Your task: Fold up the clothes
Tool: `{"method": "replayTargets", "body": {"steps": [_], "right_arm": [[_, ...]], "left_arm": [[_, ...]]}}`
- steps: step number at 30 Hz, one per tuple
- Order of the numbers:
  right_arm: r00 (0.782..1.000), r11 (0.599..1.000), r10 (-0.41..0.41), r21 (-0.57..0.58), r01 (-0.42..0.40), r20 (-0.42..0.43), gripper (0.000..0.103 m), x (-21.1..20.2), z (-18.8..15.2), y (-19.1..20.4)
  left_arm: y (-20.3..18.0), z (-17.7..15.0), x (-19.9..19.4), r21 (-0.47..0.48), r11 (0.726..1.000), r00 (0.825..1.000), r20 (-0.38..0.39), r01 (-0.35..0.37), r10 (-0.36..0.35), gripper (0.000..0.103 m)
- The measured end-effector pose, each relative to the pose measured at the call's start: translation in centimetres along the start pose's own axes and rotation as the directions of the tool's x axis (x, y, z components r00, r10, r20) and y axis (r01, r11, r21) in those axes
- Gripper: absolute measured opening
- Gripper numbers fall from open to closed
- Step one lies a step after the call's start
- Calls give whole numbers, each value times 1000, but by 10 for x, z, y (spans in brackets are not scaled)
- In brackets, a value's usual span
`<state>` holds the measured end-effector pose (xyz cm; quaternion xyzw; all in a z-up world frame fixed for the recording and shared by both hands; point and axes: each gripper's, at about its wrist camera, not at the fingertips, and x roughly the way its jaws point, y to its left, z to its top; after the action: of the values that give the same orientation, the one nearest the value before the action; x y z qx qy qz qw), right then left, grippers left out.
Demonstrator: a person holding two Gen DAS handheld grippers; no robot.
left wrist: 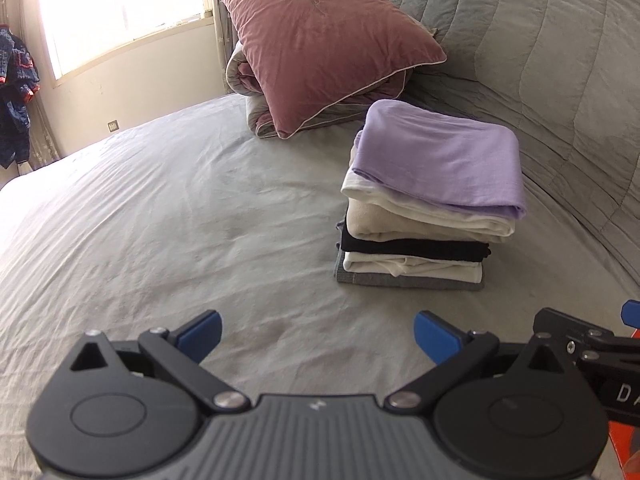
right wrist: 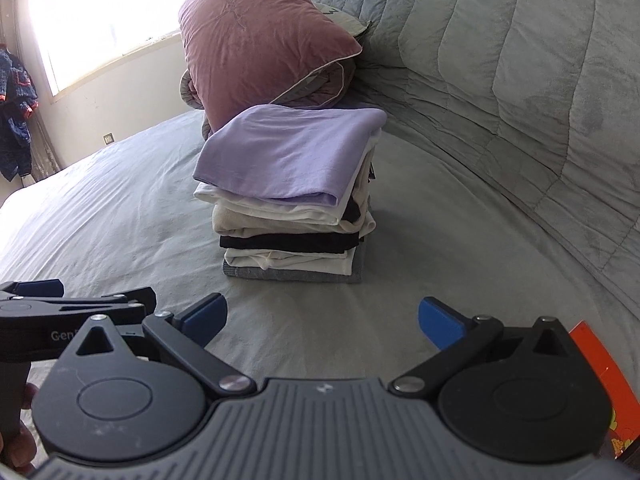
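Left gripper (left wrist: 318,334), black linkage arms with blue pads: jaws spread wide, nothing between them, held above the bare sheet. Right gripper (right wrist: 322,322), same build: jaws likewise spread wide and empty. The two are side by side; part of the right gripper shows at the right edge of the left wrist view, and the left gripper's arm shows at the left edge of the right wrist view, with fingertips (right wrist: 20,446) of the holding hand below it.

Surface: a bed with a pale grey, lightly wrinkled sheet (left wrist: 160,220). Along the bed's right edge runs a grey quilted padded cover (left wrist: 540,60), rising like a headboard or backrest. At the far end of the bed a dusty-pink velvet pillow with pale piping (left wrist: 328,40) rests on a rolled grey duvet (left wrist: 244,76).

Room: bright window (left wrist: 124,4) in the far wall, cream wall beneath it with a small wall socket (left wrist: 113,125). A dark blue patterned garment with red trim (left wrist: 16,96) hangs at the far left. An orange box (right wrist: 604,380) shows at the right edge of the right wrist view.

Task item: a stack of folded clothes (left wrist: 424,208) lies on the sheet near the quilted cover, in front of the pillow. Top to bottom: lilac, white, cream, black, white, grey. It sits ahead of both grippers, apart from them: ahead and right of the left gripper, ahead and slightly left of the right gripper.
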<state>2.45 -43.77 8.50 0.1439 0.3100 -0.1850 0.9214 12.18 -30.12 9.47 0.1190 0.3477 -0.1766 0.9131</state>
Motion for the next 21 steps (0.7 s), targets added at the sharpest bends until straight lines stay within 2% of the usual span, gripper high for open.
{"method": "replayTargets", "body": {"steps": [7,21], "right_arm": [[1000,1000,10,-8,-10,-23,103,3,-2,4],[1000,1000,-3,3,3,-9,103,2,0,1]], "left_arm": [[0,-2,-1,12,1000,1000,0,-11,11,102],[3,-2,-3,12,1000,1000,4,-6,6,102]]}}
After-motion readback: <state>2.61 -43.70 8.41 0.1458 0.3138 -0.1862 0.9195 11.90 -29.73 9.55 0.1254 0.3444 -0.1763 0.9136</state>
